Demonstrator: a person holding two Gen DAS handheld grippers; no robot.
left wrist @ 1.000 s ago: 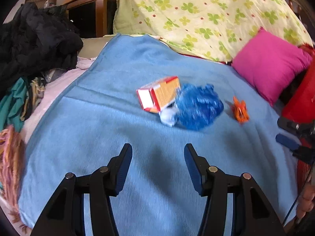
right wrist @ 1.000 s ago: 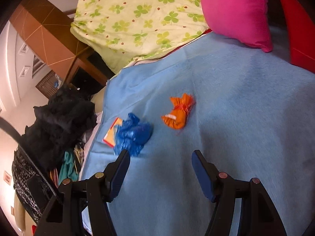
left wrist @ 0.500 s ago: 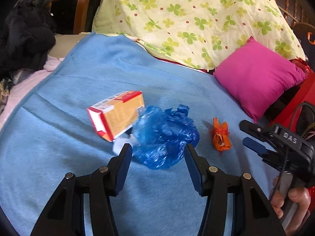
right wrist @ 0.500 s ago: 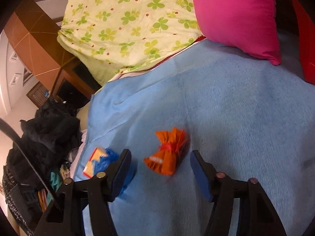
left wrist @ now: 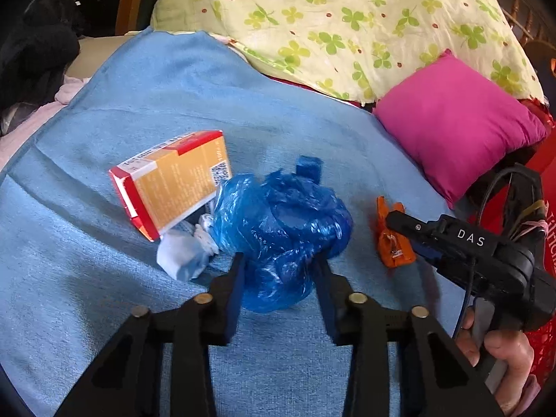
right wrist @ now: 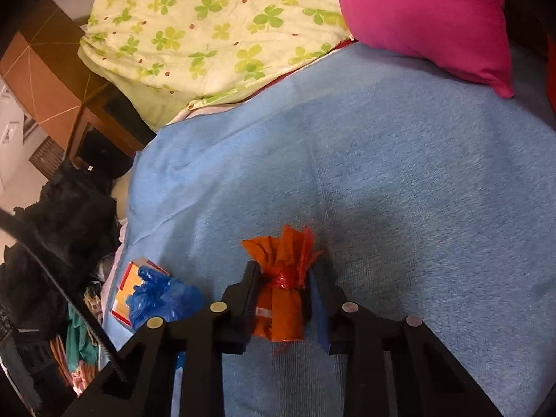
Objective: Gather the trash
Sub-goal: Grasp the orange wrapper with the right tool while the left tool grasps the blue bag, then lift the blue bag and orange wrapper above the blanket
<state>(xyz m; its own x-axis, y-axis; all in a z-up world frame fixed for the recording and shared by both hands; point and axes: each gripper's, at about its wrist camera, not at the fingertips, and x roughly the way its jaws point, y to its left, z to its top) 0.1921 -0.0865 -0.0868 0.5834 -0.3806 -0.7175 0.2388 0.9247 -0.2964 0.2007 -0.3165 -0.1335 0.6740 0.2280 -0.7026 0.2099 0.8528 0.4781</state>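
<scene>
Bed [left wrist: 104, 295] lay under blue blanket [right wrist: 399, 173]. Clover-print quilt [left wrist: 347, 17] and pink pillow [left wrist: 458, 121] at head. Wooden cabinet [right wrist: 45, 69] stood beside, dark clothes [right wrist: 62, 226] heaped nearby. Daylight soft.

Soft, even daylight in both fisheye views; sharp in the centre, bent and dark at the rims.

The blue blanket [left wrist: 104, 278] is evenly lit, with faint shadows under the blue plastic bag [left wrist: 278, 229], which shows small white glints. The right wrist view is dimmer; the orange wrapper [right wrist: 281, 299] looks slightly soft. Black vignette fills all corners.
</scene>
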